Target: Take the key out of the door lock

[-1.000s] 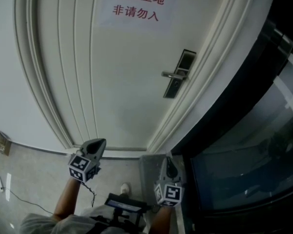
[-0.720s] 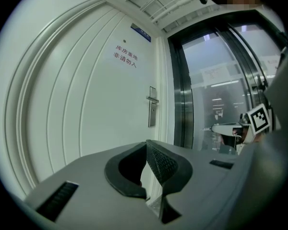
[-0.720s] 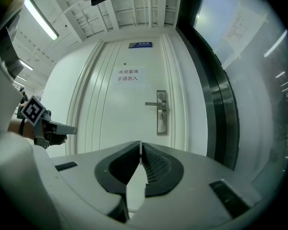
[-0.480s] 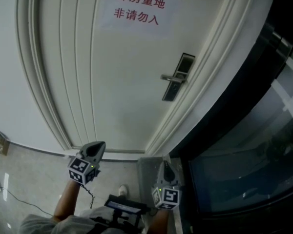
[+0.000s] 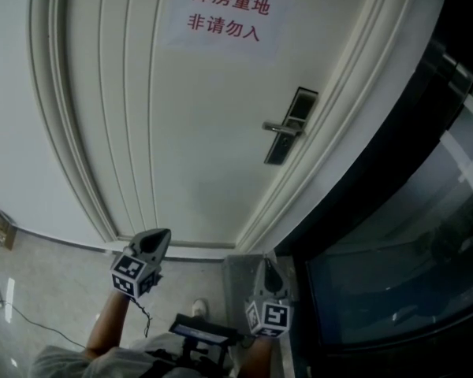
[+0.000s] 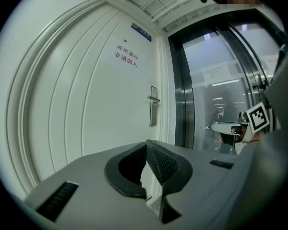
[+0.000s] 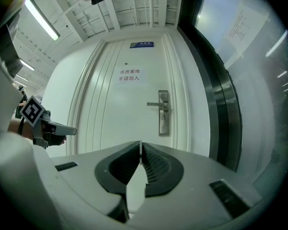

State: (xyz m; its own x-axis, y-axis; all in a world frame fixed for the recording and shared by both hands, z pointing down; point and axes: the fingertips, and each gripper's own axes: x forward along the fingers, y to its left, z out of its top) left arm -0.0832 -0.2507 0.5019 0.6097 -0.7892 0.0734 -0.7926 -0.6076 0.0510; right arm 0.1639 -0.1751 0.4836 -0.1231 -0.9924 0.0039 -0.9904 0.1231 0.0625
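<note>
both grippers hang low in front of the white door [image 5: 197, 132], well apart from it. the left gripper [image 6: 146, 142] is clenched: its two jaws meet at the tips and nothing is between them. the right gripper [image 7: 140, 142] is clenched in the same way and also holds nothing. the lock plate [image 7: 163, 113] with its handle [image 7: 156, 105] is far ahead of the right gripper, above its tips and a little to the right. from the left gripper it is also ahead and above the tips. under the handle we see only a small mark on the plate, too small for us to say it is the key.
</note>
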